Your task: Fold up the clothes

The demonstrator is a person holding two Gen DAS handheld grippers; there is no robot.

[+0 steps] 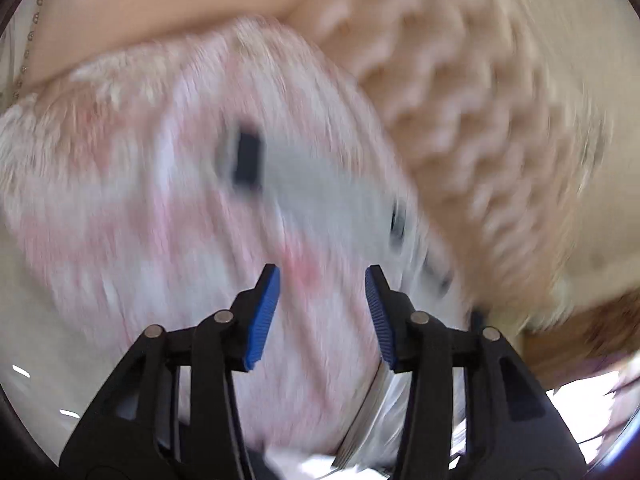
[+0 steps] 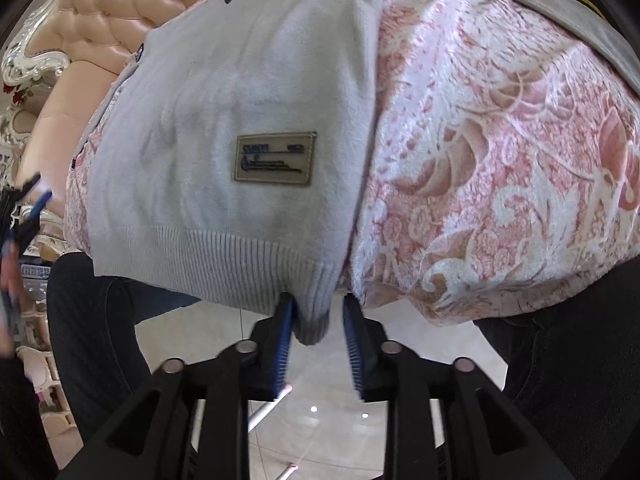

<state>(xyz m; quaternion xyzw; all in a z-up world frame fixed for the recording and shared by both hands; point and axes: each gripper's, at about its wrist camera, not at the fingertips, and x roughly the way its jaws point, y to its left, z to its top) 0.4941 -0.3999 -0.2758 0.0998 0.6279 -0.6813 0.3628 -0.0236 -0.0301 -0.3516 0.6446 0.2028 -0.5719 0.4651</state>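
A pale grey knit sweater [image 2: 224,120] with a tan label patch [image 2: 274,160] lies folded on a pink floral blanket [image 2: 500,140]. Its ribbed hem hangs over the blanket's front edge. The hem's corner sits between the fingers of my right gripper [image 2: 318,300]. The left pad touches the fabric, the right pad stands apart from it, so the gripper is open. In the blurred left wrist view, my left gripper [image 1: 322,276] is open and empty above the blanket [image 1: 120,200], with the grey sweater [image 1: 320,184] just beyond its tips.
A beige tufted sofa back [image 2: 120,20] rises behind the blanket and also shows in the left wrist view [image 1: 460,100]. A person's legs in dark trousers [image 2: 100,320] flank my right gripper. Shiny floor tiles [image 2: 320,420] with a white stick [image 2: 264,412] lie below.
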